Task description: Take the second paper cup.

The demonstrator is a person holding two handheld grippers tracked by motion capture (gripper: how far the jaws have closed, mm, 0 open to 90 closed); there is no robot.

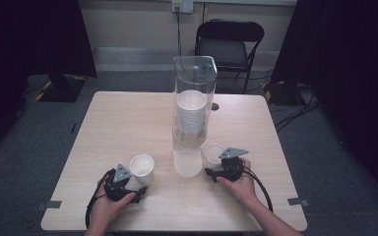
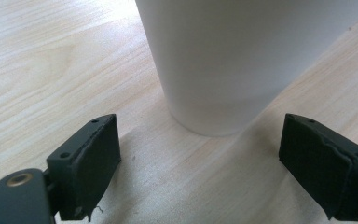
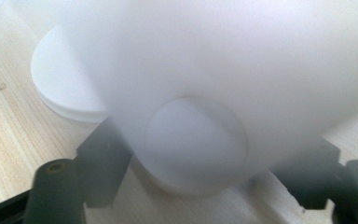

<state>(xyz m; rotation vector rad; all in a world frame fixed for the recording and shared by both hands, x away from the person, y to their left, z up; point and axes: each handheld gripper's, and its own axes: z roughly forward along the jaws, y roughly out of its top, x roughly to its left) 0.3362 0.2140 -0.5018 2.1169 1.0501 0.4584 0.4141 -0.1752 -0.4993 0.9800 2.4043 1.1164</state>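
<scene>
Far side first: a black folding chair [image 1: 229,44] sits empty against the wall, and just left of it a cord [image 1: 179,34] drops straight down from an outlet [image 1: 182,6]. Dark curtains [image 1: 349,73] hang down both the left and right sides, a black stand base [image 1: 61,88] rests on the grey carpet [image 1: 10,162] at far left, and loose cables [image 1: 295,110] snake across the floor at right. On the pale wood table [image 1: 123,118], there's a tape strip [image 1: 49,205] at the near left corner, another at the near right, and a small dark spot [image 1: 215,106] near the far edge.
</scene>
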